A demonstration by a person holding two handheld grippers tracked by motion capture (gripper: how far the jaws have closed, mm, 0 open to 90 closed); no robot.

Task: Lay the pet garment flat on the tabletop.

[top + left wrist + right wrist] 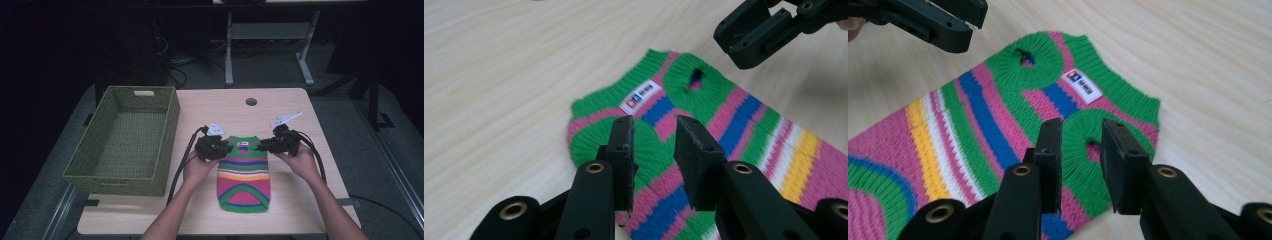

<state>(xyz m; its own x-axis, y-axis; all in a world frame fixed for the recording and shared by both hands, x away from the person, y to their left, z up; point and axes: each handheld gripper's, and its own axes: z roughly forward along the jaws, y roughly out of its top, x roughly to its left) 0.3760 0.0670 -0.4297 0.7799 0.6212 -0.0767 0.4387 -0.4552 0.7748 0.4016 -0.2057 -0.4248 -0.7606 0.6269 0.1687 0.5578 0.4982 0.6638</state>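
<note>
A small striped knit sweater [244, 172] in green, pink, blue, yellow and white lies flat on the wooden table [280, 107], neck end away from the person. A white label [640, 96] sits at its collar. My left gripper [223, 148] hovers over the sweater's far left corner, jaws open above a green sleeve ring [646, 145]. My right gripper [263, 146] hangs at the far right corner, open over the other sleeve ring [1083, 140]. Neither holds the cloth. The right gripper [769, 30] appears in the left gripper view, and the left gripper [933, 20] in the right gripper view.
A green woven basket [127, 140] stands empty on the table's left side. A round cable hole [251, 101] is near the far edge. Bare table lies right of and beyond the sweater. Desk legs and cables stand on the dark floor behind.
</note>
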